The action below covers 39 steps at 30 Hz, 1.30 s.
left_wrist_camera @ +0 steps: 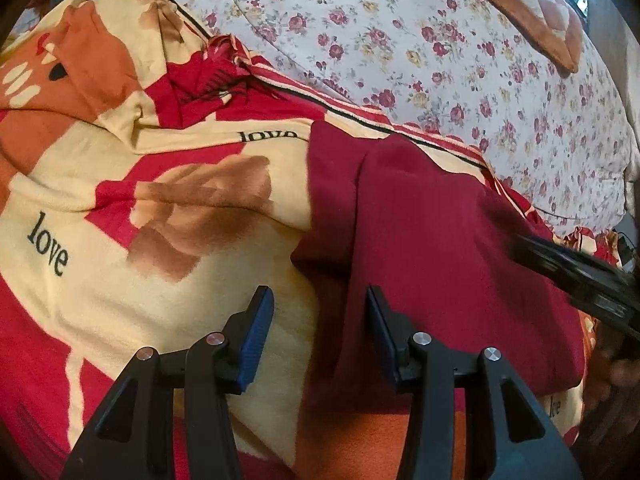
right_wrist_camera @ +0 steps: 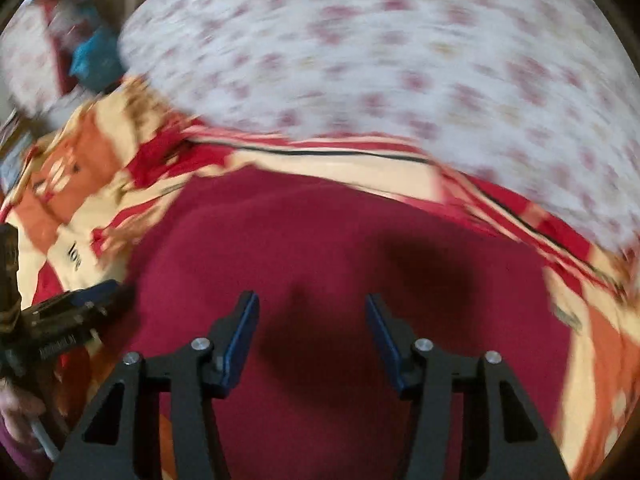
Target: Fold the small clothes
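A dark red garment point(left_wrist_camera: 432, 232) lies folded on a yellow, red and orange "love" blanket point(left_wrist_camera: 100, 208). My left gripper point(left_wrist_camera: 320, 300) is open and empty, hovering over the garment's left edge. The right gripper shows at the right edge of the left wrist view point(left_wrist_camera: 576, 276), over the garment's right side. In the blurred right wrist view my right gripper point(right_wrist_camera: 312, 308) is open and empty above the garment point(right_wrist_camera: 320, 240), and the left gripper point(right_wrist_camera: 80, 304) shows at the far left by the garment's edge.
A white floral sheet point(left_wrist_camera: 400, 40) covers the bed beyond the blanket point(right_wrist_camera: 360, 160). An orange-brown quilted cushion point(left_wrist_camera: 520, 4) lies at the far right. A blue object point(right_wrist_camera: 92, 60) sits at the far left.
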Motion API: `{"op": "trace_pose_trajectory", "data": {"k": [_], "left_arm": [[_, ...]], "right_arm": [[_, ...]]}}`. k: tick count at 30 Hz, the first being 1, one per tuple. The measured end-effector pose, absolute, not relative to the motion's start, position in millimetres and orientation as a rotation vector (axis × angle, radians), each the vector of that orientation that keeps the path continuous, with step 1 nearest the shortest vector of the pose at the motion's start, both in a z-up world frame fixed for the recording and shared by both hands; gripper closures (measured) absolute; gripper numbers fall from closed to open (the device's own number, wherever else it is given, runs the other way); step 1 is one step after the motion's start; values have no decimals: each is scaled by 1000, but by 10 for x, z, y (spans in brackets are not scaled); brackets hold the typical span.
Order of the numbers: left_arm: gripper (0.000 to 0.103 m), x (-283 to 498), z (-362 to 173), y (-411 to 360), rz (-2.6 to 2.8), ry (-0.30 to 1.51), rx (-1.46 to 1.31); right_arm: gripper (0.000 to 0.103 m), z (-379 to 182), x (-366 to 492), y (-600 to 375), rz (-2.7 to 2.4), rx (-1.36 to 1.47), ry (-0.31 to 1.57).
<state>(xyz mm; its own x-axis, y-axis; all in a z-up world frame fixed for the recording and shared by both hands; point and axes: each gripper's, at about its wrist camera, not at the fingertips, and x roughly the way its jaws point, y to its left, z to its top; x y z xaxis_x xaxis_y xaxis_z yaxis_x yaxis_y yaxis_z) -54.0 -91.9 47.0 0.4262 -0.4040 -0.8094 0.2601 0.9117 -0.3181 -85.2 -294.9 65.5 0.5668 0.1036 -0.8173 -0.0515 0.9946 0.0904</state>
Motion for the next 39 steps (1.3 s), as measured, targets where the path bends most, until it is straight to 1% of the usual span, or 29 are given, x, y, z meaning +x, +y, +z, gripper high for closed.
{"op": "trace_pose_trajectory", "data": {"k": [5, 10, 13, 14, 17, 20, 22, 25, 26, 27, 28, 30, 32, 33, 36, 39], "left_arm": [[75, -498, 448, -883, -432, 1074, -188], [74, -451, 421, -874, -440, 1084, -216], [73, -445, 413, -859, -441, 1087, -233], [73, -447, 411, -861, -442, 1087, -233], [73, -450, 409, -862, -443, 1086, -232], [72, -444, 403, -864, -442, 1085, -237], [72, -444, 402, -871, -440, 1083, -235], [71, -439, 399, -888, -437, 1079, -227], [71, -432, 396, -890, -437, 1078, -228], [70, -430, 396, -895, -435, 1077, -229], [70, -431, 401, -895, -435, 1075, -229], [70, -419, 405, -910, -439, 1068, -238], [70, -390, 399, -932, -453, 1063, -251], [70, -380, 398, -948, -464, 1063, -256], [97, -364, 412, -989, -555, 1059, -318], [102, -395, 477, -992, -611, 1024, -349]], "right_arm": [[52, 431, -183, -2478, 153, 60, 1048], [50, 410, 231, -2297, 123, 44, 1064], [43, 454, 368, -2250, 116, 60, 1084], [35, 484, 388, -2235, 137, 81, 1073], [32, 495, 436, -2144, 201, 128, 1088], [26, 343, 508, -1969, 185, 58, 1143], [21, 285, 516, -1899, 177, 23, 1137], [20, 267, 484, -1848, 167, -16, 1122], [25, 270, 466, -1857, 159, -20, 1113], [41, 283, 438, -1881, 142, -34, 1098], [50, 289, 419, -1896, 150, -32, 1089], [79, 352, 353, -1991, 204, 27, 1075], [86, 426, 280, -2077, 225, 53, 1059], [87, 475, 229, -2139, 240, 73, 1044], [89, 578, 166, -2305, 266, 135, 1036], [90, 632, 155, -2459, 282, 206, 1040]]}}
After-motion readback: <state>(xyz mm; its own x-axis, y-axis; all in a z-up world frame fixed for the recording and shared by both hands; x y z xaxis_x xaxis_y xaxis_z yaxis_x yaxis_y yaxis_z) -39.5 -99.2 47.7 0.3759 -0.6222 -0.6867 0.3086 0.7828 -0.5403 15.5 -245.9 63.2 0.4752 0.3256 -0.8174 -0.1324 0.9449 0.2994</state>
